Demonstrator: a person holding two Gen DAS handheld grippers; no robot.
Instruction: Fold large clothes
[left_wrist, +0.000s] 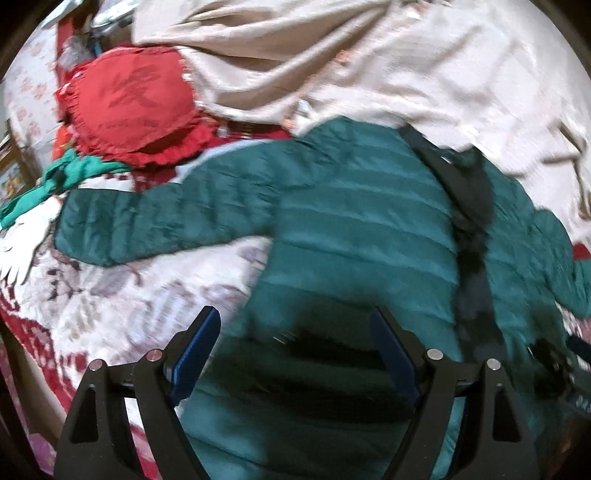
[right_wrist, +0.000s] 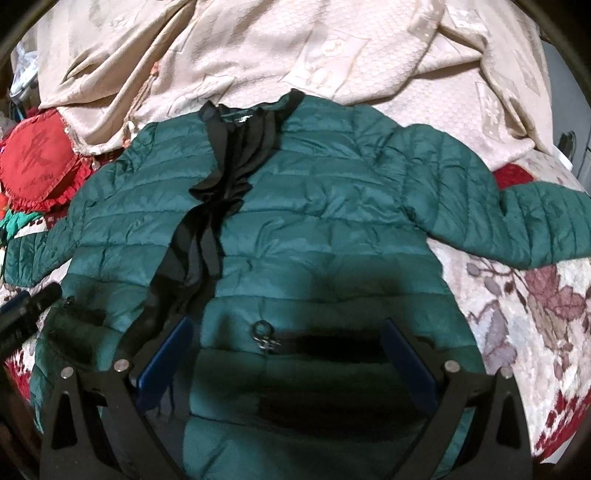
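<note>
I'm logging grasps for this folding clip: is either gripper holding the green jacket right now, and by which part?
Nothing is held. The left gripper and right gripper both stand open above the green jacket, with nothing pinched between their pads.

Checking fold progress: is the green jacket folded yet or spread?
Spread: the green jacket lies flat on the bed, both sleeves stretched outward, unfolded.

We can read no text with certainty; the red cushion (right_wrist: 38, 166) bears a large darker woven character and a line of small lettering beneath it, too blurred for us to make out; the white tag (right_wrist: 243, 119) at the green jacket (right_wrist: 295, 229) collar is illegible too.
</note>
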